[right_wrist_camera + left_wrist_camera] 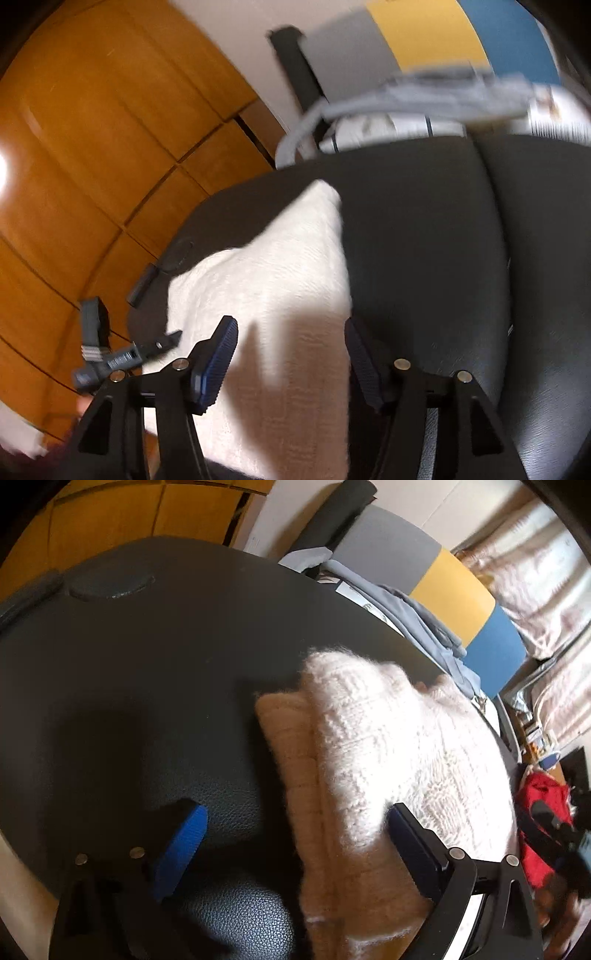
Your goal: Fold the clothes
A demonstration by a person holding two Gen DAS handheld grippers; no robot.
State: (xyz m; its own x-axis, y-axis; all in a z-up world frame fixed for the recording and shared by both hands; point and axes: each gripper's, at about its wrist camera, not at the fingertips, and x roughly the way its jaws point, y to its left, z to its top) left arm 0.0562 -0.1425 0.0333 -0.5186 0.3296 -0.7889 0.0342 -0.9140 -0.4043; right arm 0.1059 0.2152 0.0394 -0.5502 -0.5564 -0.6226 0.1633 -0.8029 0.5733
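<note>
Left wrist view
Landmark: a fuzzy white knitted sweater (388, 746) lay folded on a black leather-textured surface (155, 672).
Sweater: it sat right of the picture's middle, with a cream-toned folded layer showing along its left edge and sunlight on its upper part.
Left gripper (297, 843): its blue-padded fingers stood wide apart and held nothing. The left pad (181, 849) hung over bare black surface beside the sweater; the right finger was over the sweater's near part. Whether it touched the knit could not be told.
Beyond the sweater: a heap of pale blue-grey clothes (417, 616) lay past the surface's far edge, in front of a panel of grey, yellow and blue blocks (454, 587).
Right of the sweater: something red (543, 812) showed, with a blurred dark object in front of it.
Left of the sweater, far off: orange-brown wooden panelling (122, 513).

Right wrist view
Sweater (273, 280): it reached from the picture's bottom up to a corner near the middle of the black surface (424, 229), partly shaded.
Right gripper (290, 360): its blue-padded fingers were spread wide, gripping nothing, above the sweater's near right edge. The left pad (216, 363) was over the knit, the right over the edge where knit met black.
Left of the sweater: the left gripper (110, 354), blurred, at the sweater's left edge.
Beyond the sweater: blurred grey-blue clothes (424, 92) and the coloured panel (424, 33).
Left of the sweater: wooden panelling (92, 147).
</note>
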